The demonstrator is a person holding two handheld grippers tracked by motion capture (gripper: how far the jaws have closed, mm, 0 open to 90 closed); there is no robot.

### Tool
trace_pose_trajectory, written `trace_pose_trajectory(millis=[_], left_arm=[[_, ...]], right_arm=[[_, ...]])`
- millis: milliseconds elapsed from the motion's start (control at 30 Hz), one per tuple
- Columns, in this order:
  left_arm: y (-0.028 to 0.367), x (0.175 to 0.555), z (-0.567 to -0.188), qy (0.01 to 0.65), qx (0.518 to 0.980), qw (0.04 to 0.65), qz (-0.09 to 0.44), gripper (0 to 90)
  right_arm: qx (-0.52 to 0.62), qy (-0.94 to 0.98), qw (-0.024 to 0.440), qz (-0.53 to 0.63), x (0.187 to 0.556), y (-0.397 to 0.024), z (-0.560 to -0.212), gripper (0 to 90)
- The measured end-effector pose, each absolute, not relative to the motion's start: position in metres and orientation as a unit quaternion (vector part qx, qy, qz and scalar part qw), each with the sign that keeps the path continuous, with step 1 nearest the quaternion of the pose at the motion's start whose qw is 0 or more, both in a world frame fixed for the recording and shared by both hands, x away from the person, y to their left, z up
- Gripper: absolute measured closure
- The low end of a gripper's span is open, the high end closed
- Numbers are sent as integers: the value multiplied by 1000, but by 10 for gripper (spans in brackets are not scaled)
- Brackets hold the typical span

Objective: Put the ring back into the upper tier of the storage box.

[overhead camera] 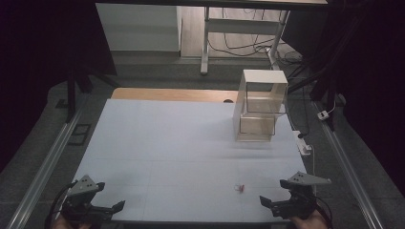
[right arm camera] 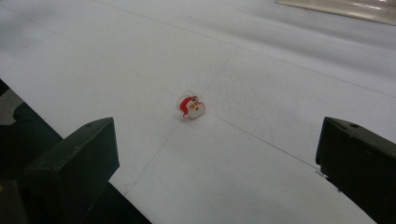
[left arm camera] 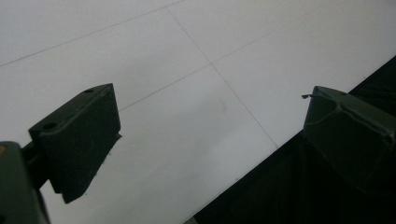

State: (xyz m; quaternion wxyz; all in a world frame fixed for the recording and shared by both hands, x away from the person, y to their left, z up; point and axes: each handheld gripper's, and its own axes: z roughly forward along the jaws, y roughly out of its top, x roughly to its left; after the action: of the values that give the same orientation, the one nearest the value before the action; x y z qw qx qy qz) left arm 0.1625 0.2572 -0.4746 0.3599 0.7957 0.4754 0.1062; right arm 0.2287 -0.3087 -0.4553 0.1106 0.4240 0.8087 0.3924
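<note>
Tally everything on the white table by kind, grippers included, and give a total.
Santa-head charm: 1
Clear two-tier box shelf: 1
Handheld grippers, jaws open: 2, the left gripper and the right gripper
Total: 4

Gaping left claw (left arm camera: 210,135) over white table (left arm camera: 154,51)

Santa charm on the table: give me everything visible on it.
The Santa charm is a small flat Santa face with a red hat, pale beard and a tiny metal loop on top; it looks like plastic or enamel. It lies flat on the white table, near the front edge, touching nothing else, ahead of the open right gripper.
</note>
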Motion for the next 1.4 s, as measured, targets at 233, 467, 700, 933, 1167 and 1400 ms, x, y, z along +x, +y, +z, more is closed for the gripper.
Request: trace_pose_trajectory(millis=[233, 467, 700, 933, 1167, 1400], left_arm=[[258, 162, -475, 476, 795, 361, 107, 44], [258, 162, -474, 476, 795, 361, 106, 43], [258, 162, -474, 476, 795, 361, 106, 42], [258, 162, -474, 476, 795, 361, 106, 42], [258, 162, -474, 475, 795, 363, 105, 41], [259, 162, -474, 476, 794, 364, 105, 41]], right_arm=[[413, 811, 113, 400, 228, -304, -454, 0], [406, 816, 113, 396, 231, -302, -455, 0], [401, 819, 112, 396, 232, -299, -455, 0], [392, 823, 111, 396, 234, -295, -455, 0], [377, 830, 105, 396, 238, -286, -455, 0], [368, 837, 101, 393, 243, -280, -457, 0]])
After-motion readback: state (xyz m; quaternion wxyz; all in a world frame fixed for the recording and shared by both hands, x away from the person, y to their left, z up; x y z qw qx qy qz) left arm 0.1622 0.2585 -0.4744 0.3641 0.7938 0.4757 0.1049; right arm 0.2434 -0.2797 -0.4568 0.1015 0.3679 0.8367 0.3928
